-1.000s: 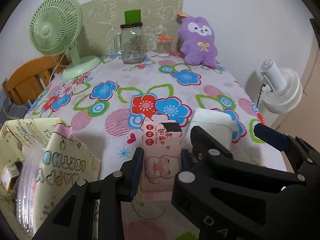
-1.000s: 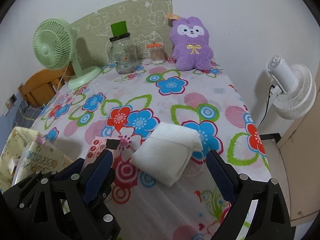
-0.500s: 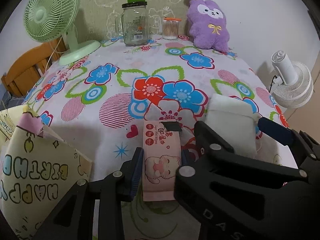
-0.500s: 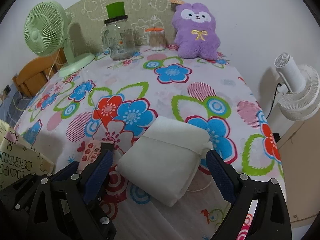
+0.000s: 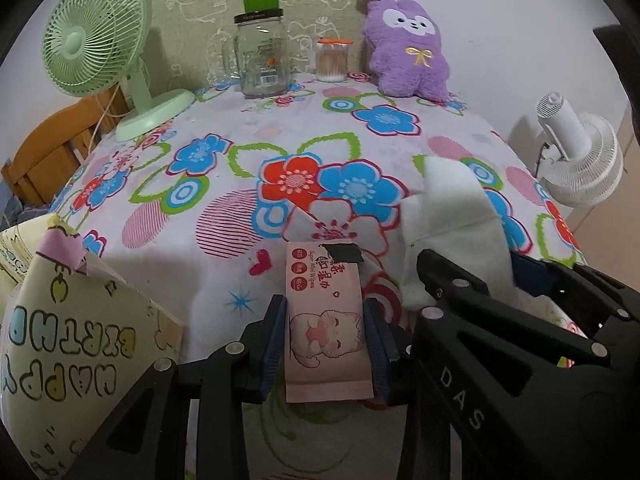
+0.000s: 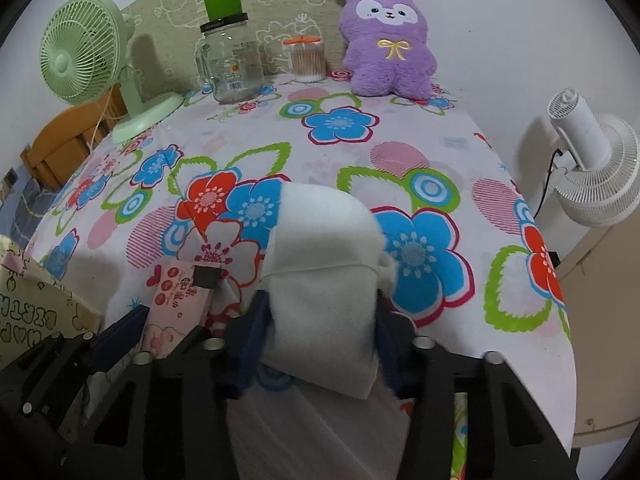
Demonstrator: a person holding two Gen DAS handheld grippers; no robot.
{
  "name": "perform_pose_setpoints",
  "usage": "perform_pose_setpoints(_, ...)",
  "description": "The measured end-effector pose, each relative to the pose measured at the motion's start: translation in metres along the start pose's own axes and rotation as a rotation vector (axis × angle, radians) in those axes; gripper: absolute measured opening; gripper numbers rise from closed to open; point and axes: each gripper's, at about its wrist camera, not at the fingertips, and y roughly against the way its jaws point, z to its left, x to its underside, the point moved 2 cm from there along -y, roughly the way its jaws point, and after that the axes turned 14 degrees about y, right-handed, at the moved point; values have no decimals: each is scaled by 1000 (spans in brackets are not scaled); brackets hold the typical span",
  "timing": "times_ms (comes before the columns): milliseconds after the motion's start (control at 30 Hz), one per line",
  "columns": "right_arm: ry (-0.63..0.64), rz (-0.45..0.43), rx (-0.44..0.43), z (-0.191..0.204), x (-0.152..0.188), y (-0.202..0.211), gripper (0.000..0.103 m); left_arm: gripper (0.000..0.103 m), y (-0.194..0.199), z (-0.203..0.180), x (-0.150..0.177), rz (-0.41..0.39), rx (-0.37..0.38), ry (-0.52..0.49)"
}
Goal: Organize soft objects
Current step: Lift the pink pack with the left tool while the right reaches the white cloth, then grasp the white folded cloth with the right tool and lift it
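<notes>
Your left claw (image 5: 325,344) pinches the pink wipes pack (image 5: 325,320) at lower centre; your right claw (image 6: 320,336) is closing on the white cloth (image 6: 324,280). Let it bite fully before lifting both off the tabletop (image 6: 360,152).

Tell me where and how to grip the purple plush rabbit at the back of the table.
Grip the purple plush rabbit across its body just below the gold bow, coming from the front with the jaws level. It sits upright against the wall, so the back is closed off, and the body looks narrower and squashier than the head.

A home room. The table (image 6: 452,144) wears a flowered cloth, with a purple plush bunny (image 6: 387,42), green fan (image 6: 86,50) and wooden chair (image 5: 48,148) nearby
</notes>
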Motion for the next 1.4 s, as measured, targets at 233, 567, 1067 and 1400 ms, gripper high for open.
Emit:
perform_pose_setpoints(233,-12,-8,-19,0,9,14,35,39,13,-6,8,-7,29,-23)
perform_pose_setpoints(567,-29,-33,1,3,21,44,34,39,42,-8,21,-40,60,-49)
perform_pose_setpoints(1067,-25,-97,38,14,40,100,34,39,92,-8,41,-113,101,-99)
perform_pose_setpoints(1400,-20,-132,57,26,52,131,34,39,122,-2,55,-155,114,-137)
